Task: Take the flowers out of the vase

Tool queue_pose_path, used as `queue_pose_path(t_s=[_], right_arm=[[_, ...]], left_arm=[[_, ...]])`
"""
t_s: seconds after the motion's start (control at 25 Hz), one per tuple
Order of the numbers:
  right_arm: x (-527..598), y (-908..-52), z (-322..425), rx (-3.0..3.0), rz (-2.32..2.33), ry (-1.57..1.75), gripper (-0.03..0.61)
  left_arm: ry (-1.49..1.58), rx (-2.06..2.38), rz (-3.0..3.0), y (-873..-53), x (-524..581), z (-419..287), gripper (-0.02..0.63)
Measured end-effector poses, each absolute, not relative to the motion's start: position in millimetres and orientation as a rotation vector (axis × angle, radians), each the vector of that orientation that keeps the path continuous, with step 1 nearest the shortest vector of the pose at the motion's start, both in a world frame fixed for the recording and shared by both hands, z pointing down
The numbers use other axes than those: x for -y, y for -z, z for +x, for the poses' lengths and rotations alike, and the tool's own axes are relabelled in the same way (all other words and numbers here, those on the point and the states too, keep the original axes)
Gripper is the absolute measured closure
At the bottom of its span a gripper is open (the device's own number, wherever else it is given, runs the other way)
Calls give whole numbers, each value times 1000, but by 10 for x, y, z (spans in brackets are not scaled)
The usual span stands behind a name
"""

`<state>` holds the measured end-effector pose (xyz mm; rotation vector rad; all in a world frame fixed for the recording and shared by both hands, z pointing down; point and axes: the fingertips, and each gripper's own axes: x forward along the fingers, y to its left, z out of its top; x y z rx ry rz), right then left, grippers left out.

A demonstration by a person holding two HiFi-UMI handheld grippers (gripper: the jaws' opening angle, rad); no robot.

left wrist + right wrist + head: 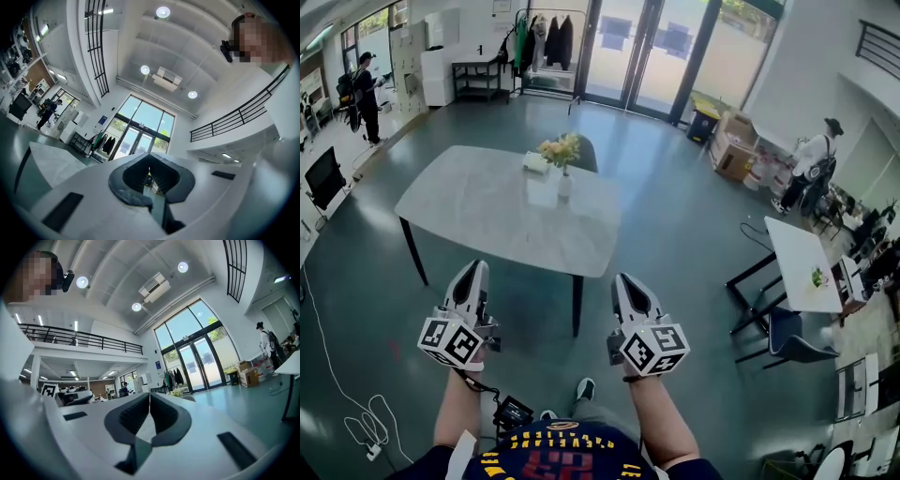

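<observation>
The flowers [561, 150] stand in a small white vase [565, 185] near the far edge of the grey table [478, 211], well apart from both your grippers.

In the head view, your left gripper [472, 270] and right gripper [622, 279] are held side by side over the floor, short of the table's near edge. A table leg [577, 306] shows between them. The pale items beside the vase are too small to identify. There is open floor on both sides of the table, and a second table [802, 262] stands well off to your right.

In the left gripper view, your left gripper [149, 161] has its jaws pressed together with nothing in them. Its body hides most of the table [51, 161], and you cannot pick out the flowers here.

In the right gripper view, your right gripper [149, 398] is likewise fully closed and empty. The flowers [177, 392] peek just over its upper edge, tiny and far away. The vase below them is cut off by the gripper's body.
</observation>
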<state>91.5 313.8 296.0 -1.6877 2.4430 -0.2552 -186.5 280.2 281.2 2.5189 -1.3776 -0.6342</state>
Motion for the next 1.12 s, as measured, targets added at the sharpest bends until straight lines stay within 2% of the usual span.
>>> queue_pose_path(t_s=[0.32,1.12], right_arm=[[-2613,-3384,994,-2440,-1662,347,569],[-462,-3283,1360,-2499,-1400,382,569]], left_arm=[[567,1396,2504,-3129,-2344,-1743,611],[533,1687,2478,-2729,-819,-1383,611]])
